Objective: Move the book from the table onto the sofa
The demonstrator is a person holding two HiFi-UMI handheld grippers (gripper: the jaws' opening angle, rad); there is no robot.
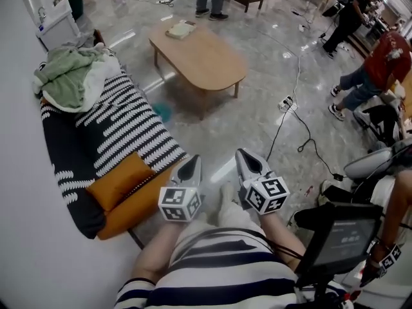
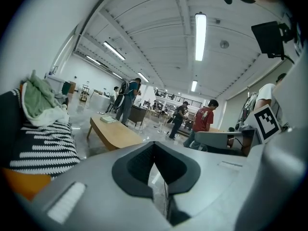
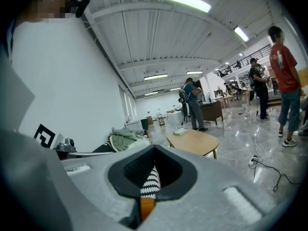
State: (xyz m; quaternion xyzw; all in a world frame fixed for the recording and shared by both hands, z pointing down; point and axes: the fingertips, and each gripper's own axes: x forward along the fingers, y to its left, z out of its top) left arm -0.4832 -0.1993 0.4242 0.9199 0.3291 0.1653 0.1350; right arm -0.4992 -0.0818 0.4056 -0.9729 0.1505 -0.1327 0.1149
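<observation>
The book (image 1: 181,29) lies flat at the far end of a low wooden table (image 1: 206,63), well ahead of me. The sofa (image 1: 122,134) runs along the wall at left, under a black-and-white striped cover, with an orange cushion (image 1: 119,180) at its near end and a green and white blanket (image 1: 72,76) at its far end. My left gripper (image 1: 192,161) and right gripper (image 1: 244,154) are side by side close to my body, both shut and empty, far from the book. The left gripper view shows the book (image 2: 108,120) small on the table (image 2: 115,134); the right gripper view shows the same book (image 3: 181,132).
Black cables and a power strip (image 1: 285,102) trail over the shiny floor right of the table. Several people stand beyond and right of the table. A monitor on a stand (image 1: 338,237) is at my right. A white cabinet (image 1: 58,28) stands past the sofa.
</observation>
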